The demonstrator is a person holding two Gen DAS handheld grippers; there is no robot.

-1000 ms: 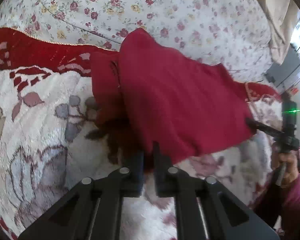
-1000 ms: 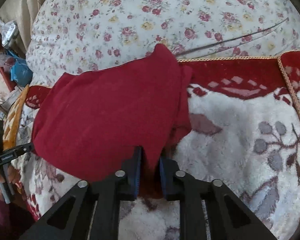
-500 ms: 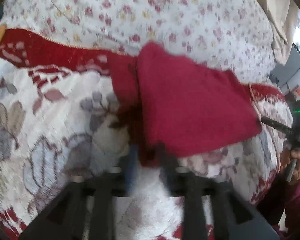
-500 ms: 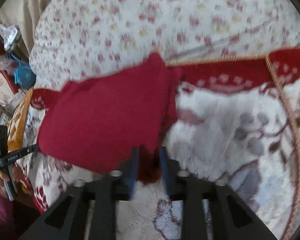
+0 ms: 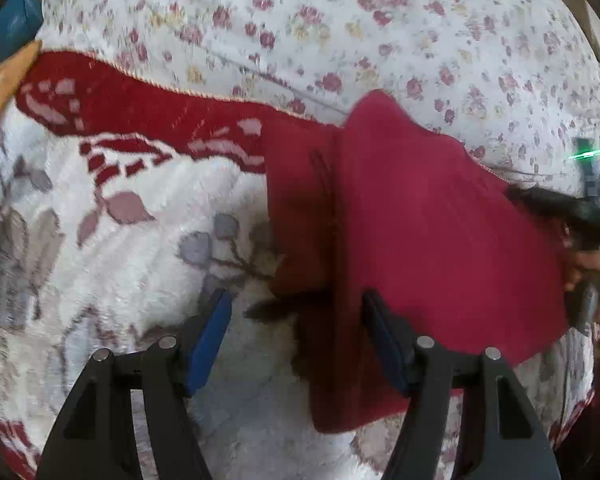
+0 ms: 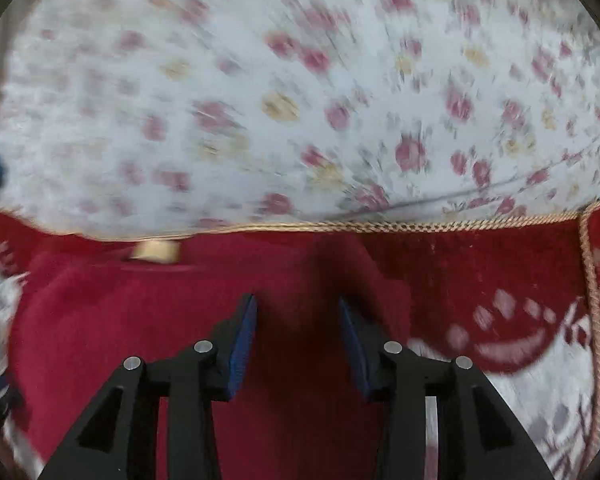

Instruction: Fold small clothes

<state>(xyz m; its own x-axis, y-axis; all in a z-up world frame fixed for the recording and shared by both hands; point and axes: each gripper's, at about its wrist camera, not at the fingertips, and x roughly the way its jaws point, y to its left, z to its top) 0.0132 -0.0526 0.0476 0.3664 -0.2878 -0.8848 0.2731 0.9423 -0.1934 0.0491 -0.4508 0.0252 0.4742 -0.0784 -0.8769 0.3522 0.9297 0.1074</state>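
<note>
Both grippers' jaws have just opened, dropping the red garment [image 5: 420, 240]; left gripper [image 5: 296, 336] half-open, folded edge slack between pads; right gripper [image 6: 298, 344] part-open, empty above it; soft, limp, light; pinch corners next.

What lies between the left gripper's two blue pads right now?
In the left wrist view, bare white plush blanket and the dark red garment's near edge; the left gripper has just been opening, pads off the cloth.
</note>
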